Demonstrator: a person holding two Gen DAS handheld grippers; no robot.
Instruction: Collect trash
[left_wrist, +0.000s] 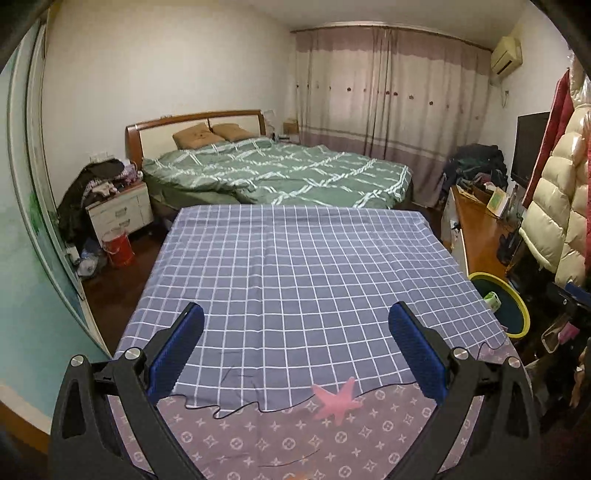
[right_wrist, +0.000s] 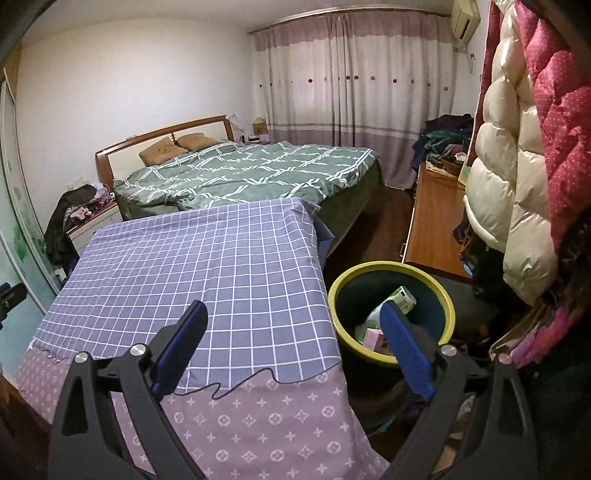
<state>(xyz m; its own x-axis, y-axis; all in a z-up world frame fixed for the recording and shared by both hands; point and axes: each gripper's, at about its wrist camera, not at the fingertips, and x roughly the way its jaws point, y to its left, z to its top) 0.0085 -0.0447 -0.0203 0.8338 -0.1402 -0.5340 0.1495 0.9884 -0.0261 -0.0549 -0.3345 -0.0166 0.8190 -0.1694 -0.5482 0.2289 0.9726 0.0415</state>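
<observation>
Both claws spread, empty, over a cloth-draped counter in a bedroom.

The left claw and right claw have ribbed blue pads; trash, cartons and wrappers, lies inside the round yellow-rimmed bin beside the grid-checked counter.

Matt checked cloth on table; glossy plastic bin; textured claw pads.
</observation>
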